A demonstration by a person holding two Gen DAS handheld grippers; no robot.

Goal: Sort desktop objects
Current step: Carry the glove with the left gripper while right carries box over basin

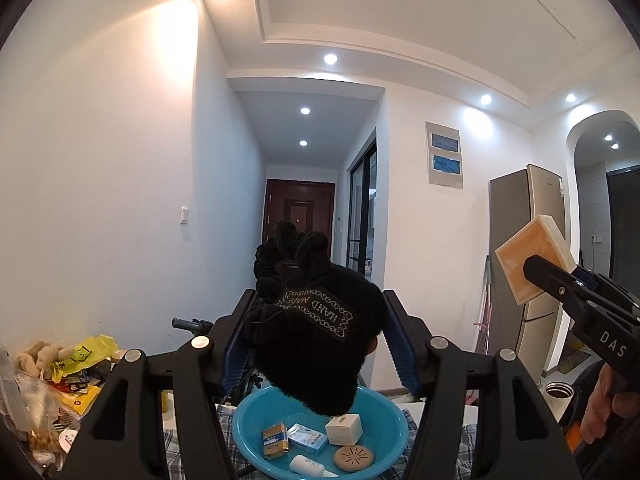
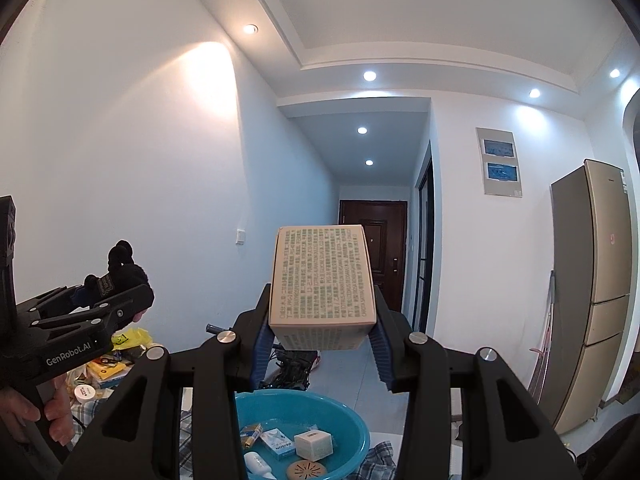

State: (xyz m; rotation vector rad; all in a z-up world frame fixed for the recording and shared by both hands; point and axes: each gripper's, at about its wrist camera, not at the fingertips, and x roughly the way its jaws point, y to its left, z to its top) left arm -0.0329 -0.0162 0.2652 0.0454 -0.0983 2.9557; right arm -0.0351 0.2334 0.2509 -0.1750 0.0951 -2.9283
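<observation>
Both tools are matte black plastic with round silver screws on their linkage arms and ridged blue pads lining the fingers. The left gripper (image 2: pixel 132 304), at the frame's left edge, reads "GenRobot.AI" in white; the right gripper (image 1: pixel 538 270), at right, reads "DAS".

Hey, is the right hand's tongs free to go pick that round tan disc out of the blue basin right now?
Probably not yet. The right tongs are shut on a printed box, so they are occupied. The round tan disc lies uncovered in the blue basin below, so nothing else seems to bar the way.
</observation>
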